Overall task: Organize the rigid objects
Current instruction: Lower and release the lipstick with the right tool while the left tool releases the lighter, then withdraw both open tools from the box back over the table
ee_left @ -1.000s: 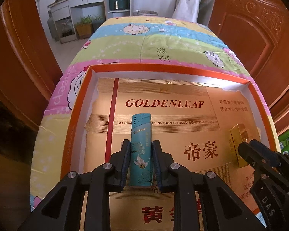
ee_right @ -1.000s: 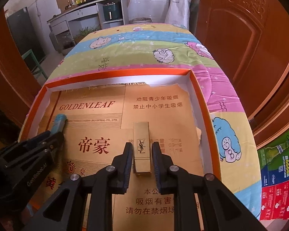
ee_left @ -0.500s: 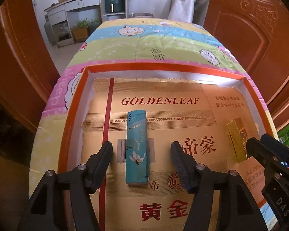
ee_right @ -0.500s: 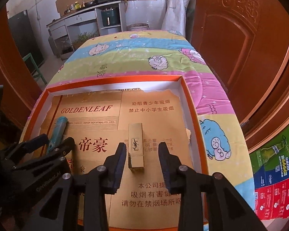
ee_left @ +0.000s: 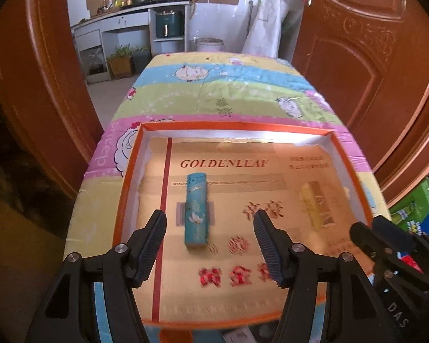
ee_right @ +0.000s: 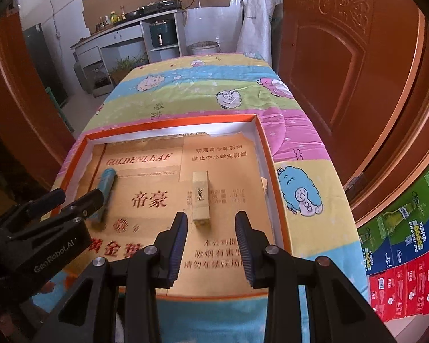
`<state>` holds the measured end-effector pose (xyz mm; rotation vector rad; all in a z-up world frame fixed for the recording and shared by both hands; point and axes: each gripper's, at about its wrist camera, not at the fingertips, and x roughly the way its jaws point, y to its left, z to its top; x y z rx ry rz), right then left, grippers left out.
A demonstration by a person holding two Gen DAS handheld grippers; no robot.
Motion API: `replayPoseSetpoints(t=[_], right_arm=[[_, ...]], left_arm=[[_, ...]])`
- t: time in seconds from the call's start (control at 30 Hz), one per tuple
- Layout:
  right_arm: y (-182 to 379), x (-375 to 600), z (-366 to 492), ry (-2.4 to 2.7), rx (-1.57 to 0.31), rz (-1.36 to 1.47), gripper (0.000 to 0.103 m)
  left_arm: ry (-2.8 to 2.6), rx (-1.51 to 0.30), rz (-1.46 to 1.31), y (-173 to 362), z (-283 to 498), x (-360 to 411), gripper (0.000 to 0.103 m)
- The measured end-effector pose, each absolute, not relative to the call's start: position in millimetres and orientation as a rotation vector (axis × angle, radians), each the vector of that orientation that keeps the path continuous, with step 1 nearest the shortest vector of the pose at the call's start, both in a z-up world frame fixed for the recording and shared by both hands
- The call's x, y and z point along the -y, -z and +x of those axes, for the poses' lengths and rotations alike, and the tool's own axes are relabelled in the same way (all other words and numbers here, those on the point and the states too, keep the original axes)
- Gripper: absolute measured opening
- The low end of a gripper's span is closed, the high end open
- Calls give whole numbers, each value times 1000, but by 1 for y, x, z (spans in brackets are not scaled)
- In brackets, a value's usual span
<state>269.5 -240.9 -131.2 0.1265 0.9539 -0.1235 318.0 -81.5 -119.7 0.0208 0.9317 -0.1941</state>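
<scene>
You have just let go with both hands: a second ago each pair of tongs pinched its object, and now both stand spread with nothing between the pads. That reads as two placements finished at once, so both pieces are likely where you wanted them, and the next pick is yours to choose.

The quilted cover (ee_left: 243,94) under everything is soft, padded cloth in pastel bands with cartoon sheep. On it sits the shallow tray (ee_left: 128,171), a rigid rectangular box lid with an orange rim and white inner walls, floored with a flattened gold carton sheet (ee_left: 228,285) that is smooth and printed in red.

Your left gripper (ee_left: 210,243) has opened wide and pulled back and upward; the blue lighter (ee_left: 196,214) lies flat on the sheet ahead of its tips, in the left half of the tray, a slim glossy plastic slab with rounded edges and a bird print.

Your right gripper (ee_right: 211,228) is parted less widely; the gold lipstick box (ee_right: 200,198) lies just beyond its tips, right of the tray's middle, a small square-sectioned bar with sharp corners and a metallic sheen
</scene>
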Motion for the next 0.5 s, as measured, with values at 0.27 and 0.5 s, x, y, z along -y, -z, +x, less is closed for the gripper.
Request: replayPoseSetpoints(t=[0.27, 0.5], right_arm=[[116, 234, 236, 103, -941, 137, 34], [107, 228, 204, 97, -940, 135, 34]], left_arm=[[231, -910, -5, 98, 275, 79, 65], [257, -891, -38, 84, 240, 71, 65]])
